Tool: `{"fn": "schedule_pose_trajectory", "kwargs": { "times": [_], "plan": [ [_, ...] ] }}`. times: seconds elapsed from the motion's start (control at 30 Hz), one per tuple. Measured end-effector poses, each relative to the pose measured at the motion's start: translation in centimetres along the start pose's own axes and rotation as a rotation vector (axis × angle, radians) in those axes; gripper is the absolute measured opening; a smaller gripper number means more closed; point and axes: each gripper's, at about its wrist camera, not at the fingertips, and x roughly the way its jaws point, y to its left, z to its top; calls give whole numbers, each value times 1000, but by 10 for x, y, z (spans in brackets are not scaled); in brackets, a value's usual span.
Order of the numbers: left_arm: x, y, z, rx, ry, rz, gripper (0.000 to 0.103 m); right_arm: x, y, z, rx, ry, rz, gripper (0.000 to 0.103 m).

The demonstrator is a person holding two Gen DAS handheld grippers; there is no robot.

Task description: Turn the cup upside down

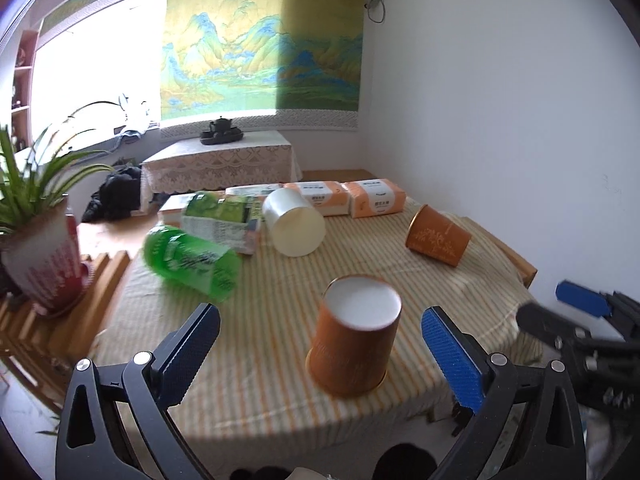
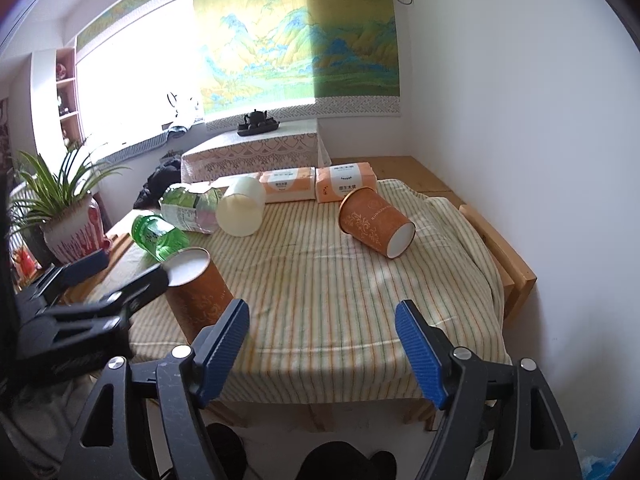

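Note:
An orange paper cup (image 1: pixel 354 336) stands upside down on the striped tablecloth, white base up, near the front edge; it also shows in the right wrist view (image 2: pixel 198 292). My left gripper (image 1: pixel 320 340) is open, its blue pads either side of this cup and apart from it. A second orange cup (image 1: pixel 438 236) lies on its side at the far right, seen also in the right wrist view (image 2: pixel 376 220). My right gripper (image 2: pixel 322 340) is open and empty over the front edge of the table, to the right of the standing cup.
A white cup (image 1: pixel 294 222) lies on its side mid-table. A green bottle (image 1: pixel 192 258) and a green packet (image 1: pixel 218 216) lie to the left. Orange tissue packs (image 1: pixel 374 198) line the back. A potted plant (image 1: pixel 44 256) stands left of the table. A wall runs along the right.

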Motion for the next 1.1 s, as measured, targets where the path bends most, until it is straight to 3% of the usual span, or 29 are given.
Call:
{"fn": "schedule_pose_trajectory", "kwargs": {
  "times": [0.53, 1.1],
  "plan": [
    [-73, 40, -18, -111, -29, 138, 102, -29, 25, -5, -7, -99, 6, 88],
    [-88, 44, -22, -123, -37, 175, 102, -46, 27, -13, 6, -144, -18, 93]
  ]
}}
